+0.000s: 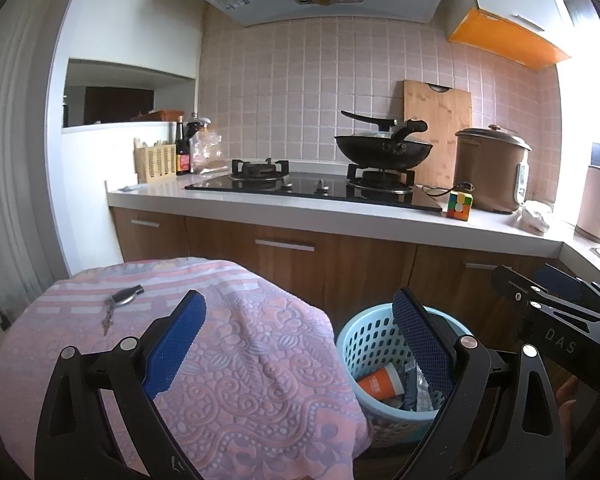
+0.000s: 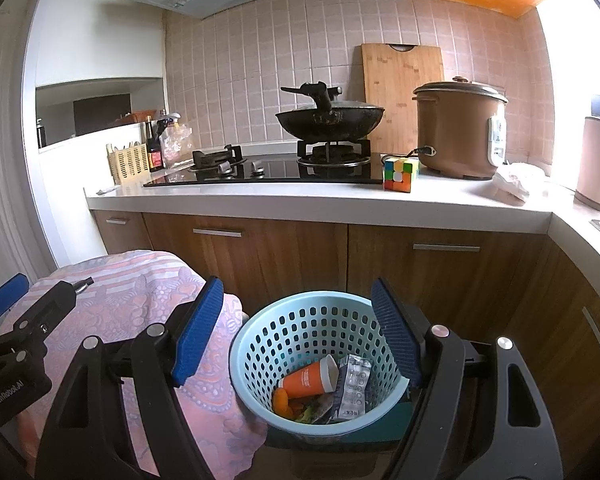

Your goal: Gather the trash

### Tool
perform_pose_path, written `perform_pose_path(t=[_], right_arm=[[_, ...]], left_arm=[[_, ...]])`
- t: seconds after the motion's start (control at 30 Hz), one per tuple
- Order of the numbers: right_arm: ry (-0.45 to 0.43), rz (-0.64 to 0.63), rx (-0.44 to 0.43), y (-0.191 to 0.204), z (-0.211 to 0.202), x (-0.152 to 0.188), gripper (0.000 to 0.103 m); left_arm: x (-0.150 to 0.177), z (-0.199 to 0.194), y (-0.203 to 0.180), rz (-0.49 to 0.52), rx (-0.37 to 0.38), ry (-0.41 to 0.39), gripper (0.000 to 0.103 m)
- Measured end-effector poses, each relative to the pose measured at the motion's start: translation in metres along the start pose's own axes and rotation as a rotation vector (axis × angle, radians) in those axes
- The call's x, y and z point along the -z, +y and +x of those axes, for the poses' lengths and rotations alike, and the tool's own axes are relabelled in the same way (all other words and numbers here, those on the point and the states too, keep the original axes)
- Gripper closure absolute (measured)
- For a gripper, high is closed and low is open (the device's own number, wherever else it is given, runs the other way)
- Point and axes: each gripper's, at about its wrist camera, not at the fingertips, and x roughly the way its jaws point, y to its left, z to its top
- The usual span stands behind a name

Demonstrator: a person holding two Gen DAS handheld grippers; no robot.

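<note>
A light blue perforated trash basket [image 2: 300, 332] stands on the floor by the cabinets; it also shows in the left wrist view [image 1: 364, 344]. Inside lie an orange paper cup [image 2: 308, 378], a silver blister pack [image 2: 354, 386] and orange peel scraps [image 2: 284, 402]. My right gripper [image 2: 300, 332] is open and empty, hovering over the basket. My left gripper [image 1: 300, 344] is open and empty, over the edge of a pink patterned cloth [image 1: 228, 364] beside the basket. A key with a fob [image 1: 120, 300] lies on the cloth.
The white counter [image 2: 340, 196] carries a gas hob with a black wok [image 2: 330, 118], a Rubik's cube [image 2: 398, 174], a brown rice cooker [image 2: 460, 132], crumpled white paper [image 2: 516, 184] and a pink kettle [image 2: 598, 164]. Wooden cabinets [image 2: 420, 264] stand behind the basket.
</note>
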Motion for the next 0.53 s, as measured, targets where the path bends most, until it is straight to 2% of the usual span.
perform_pose_path(t=[0.23,0.33,0.53], right_arm=[[-0.008,-0.006,-0.002,0.002,-0.007,0.000,0.031],[-0.011,-0.008,0.000,0.001,-0.009,-0.001,0.031],[-0.012,-0.009,0.002,0.001,-0.010,-0.001,0.031]], left_arm=[[0.000,-0.010,-0.002,0.016,-0.028,-0.023,0.010],[-0.002,-0.011,0.002,-0.002,0.011,-0.005,0.007],[-0.002,-0.013,0.001,0.000,0.016,0.003,0.007]])
